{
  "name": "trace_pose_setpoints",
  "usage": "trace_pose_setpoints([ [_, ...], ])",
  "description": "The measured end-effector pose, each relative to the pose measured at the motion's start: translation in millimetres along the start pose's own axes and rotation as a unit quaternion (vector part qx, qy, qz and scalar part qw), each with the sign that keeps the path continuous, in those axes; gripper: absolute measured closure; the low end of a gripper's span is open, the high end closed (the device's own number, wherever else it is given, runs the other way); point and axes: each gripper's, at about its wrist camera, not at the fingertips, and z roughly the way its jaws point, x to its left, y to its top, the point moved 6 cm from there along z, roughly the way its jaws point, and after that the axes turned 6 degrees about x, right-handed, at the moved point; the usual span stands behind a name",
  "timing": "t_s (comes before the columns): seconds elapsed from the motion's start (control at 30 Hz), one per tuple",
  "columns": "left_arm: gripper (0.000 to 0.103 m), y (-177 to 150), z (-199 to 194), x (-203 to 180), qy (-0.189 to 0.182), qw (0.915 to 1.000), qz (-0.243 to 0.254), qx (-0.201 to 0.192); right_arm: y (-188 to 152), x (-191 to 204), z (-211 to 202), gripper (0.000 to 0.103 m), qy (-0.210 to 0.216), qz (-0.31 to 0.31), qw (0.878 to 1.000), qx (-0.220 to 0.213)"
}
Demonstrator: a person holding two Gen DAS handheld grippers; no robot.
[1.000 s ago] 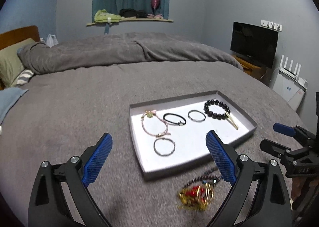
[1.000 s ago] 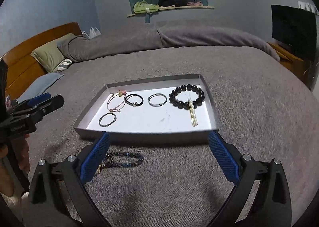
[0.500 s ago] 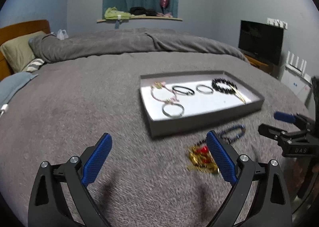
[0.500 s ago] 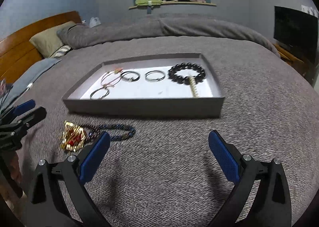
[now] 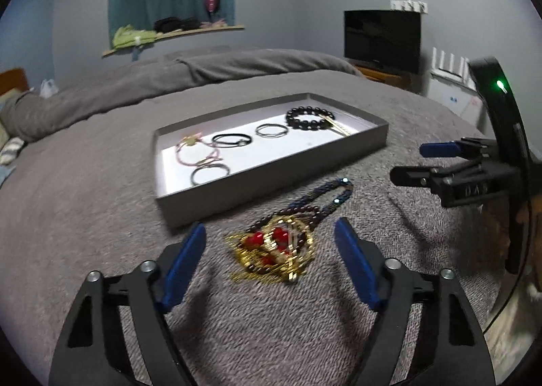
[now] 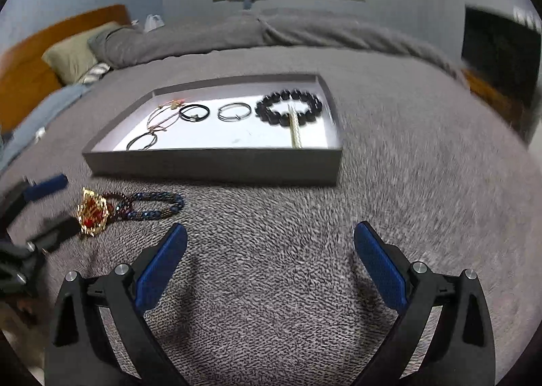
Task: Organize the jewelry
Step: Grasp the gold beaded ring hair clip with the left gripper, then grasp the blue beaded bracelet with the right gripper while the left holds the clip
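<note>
A grey tray [image 5: 277, 179] [image 6: 216, 166] lies on the grey bed cover and holds a black bead bracelet [image 5: 310, 114] [image 6: 288, 106], a silver ring bangle [image 5: 271, 130] [image 6: 234, 112], a black band [image 5: 232, 140] [image 6: 194, 112], a pink cord bracelet [image 5: 196, 152] and another bangle [image 5: 210, 173] [image 6: 142, 142]. A dark bead necklace with a gold and red pendant [image 5: 276, 249] [image 6: 93, 211] lies on the cover in front of the tray. My left gripper [image 5: 269, 240] is open, low over the pendant. My right gripper [image 6: 271, 240] is open and empty over bare cover.
The right gripper's body [image 5: 474, 176] shows at the right of the left wrist view. Pillows [image 6: 73, 57] and a wooden headboard [image 6: 27, 71] lie at the far left. A TV [image 5: 382, 40] stands by the far wall. A folded duvet [image 5: 203, 74] lies across the bed.
Both grippers have come down and nearer to the bed. The left one has moved so that the pendant lies between its fingers. Both stay open.
</note>
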Motion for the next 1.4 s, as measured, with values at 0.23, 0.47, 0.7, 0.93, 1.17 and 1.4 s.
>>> trace_pose_setpoints([
  [0.23,0.039,2.0,9.3,-14.5,-0.006,0.9994,0.033,0.010,-1.8,3.4,1.7,0.006,0.022,0.006,1.000,0.008],
  [0.47,0.052,-1.2,21.2,-11.9,-0.004,0.9990,0.025,0.036,-2.2,8.8,-0.8,0.006,0.030,0.003,1.000,0.007],
  [0.7,0.052,-2.3,23.5,-16.8,0.009,0.9983,0.039,0.041,-3.0,16.1,2.2,0.007,0.031,-0.008,0.999,0.010],
  [0.93,0.061,-1.4,21.4,-10.5,0.009,0.9988,0.032,0.037,-3.3,22.7,4.1,0.014,0.035,-0.015,0.999,0.007],
  [1.17,0.061,5.2,3.4,-6.5,0.014,0.9993,0.033,0.006,0.6,32.4,7.8,0.044,0.060,0.001,0.998,0.004],
  [1.4,0.061,10.1,-7.7,19.2,0.018,0.9998,0.002,-0.002,9.1,50.9,18.3,0.070,0.092,0.005,0.996,0.017],
])
